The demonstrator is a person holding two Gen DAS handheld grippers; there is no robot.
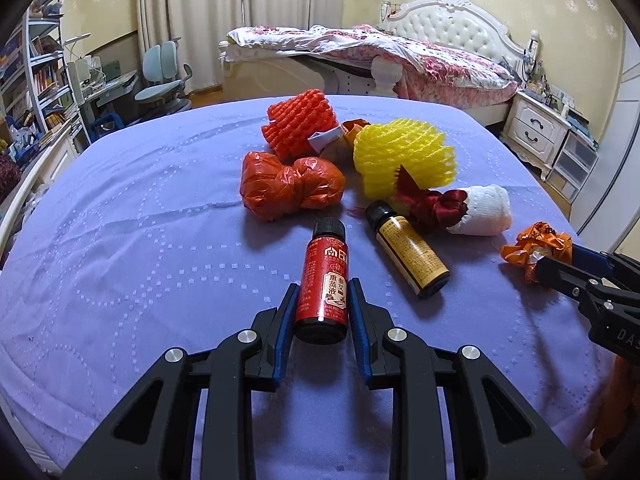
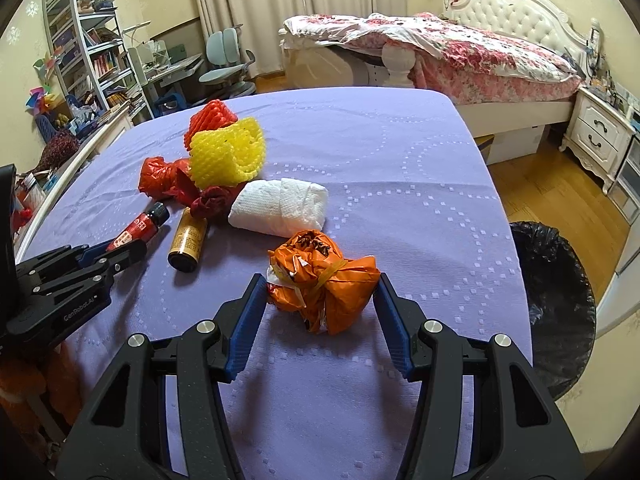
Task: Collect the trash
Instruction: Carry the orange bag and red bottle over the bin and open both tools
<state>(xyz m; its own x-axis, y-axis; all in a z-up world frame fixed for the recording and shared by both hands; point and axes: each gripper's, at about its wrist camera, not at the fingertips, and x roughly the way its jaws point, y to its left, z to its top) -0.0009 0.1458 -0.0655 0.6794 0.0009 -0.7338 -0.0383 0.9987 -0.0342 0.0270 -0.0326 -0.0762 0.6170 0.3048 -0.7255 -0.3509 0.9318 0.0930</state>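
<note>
Left claw point(image 1: 322, 300) clamped on the red bottle point(image 1: 323, 282), lying flat on the purple-covered bench point(image 1: 160, 240), pinched low on the body so as to lift without rolling. Right claw point(image 2: 320, 296) closed against both sides of the orange bag bundle point(image 2: 324, 280), apparently gripping it near the bench edge beside the black-lined bin point(image 2: 556, 304). Left waiting: gold bottle point(image 1: 408, 254), foam nets, white wad.

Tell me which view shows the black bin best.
The right wrist view: the bin, lined with a black bag, stands on the floor beside the purple table, right of the right claw. The left wrist view does not show it at all.
</note>
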